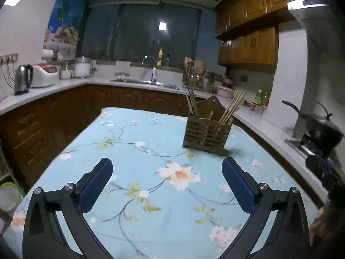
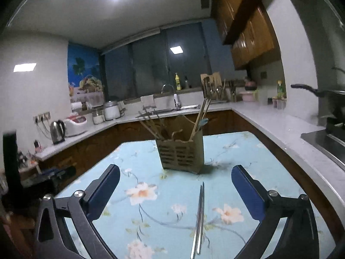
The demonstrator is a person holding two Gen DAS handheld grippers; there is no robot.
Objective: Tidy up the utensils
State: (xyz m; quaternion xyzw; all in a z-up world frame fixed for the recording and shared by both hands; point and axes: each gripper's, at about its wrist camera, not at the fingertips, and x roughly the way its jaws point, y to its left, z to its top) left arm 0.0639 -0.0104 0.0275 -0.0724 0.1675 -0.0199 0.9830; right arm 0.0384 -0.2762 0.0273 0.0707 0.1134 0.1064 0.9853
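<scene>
A wooden slatted utensil holder [image 1: 207, 135] stands on the floral blue tablecloth [image 1: 133, 151], with chopsticks and utensils upright in its compartments. It also shows in the right wrist view [image 2: 181, 154]. A pair of metal chopsticks [image 2: 199, 219] lies flat on the cloth in front of the holder, between the right gripper's fingers. My right gripper [image 2: 175, 176] is open and empty above them. My left gripper [image 1: 167, 169] is open and empty, short of the holder. The right gripper's body [image 1: 323, 168] shows at the left wrist view's right edge.
Kitchen counters wrap around the table: a kettle [image 1: 22, 78] and rice cooker [image 1: 44, 74] at left, a sink [image 1: 144, 82] at the back, a black wok [image 1: 323, 129] on the stove at right. Wooden cabinets hang above.
</scene>
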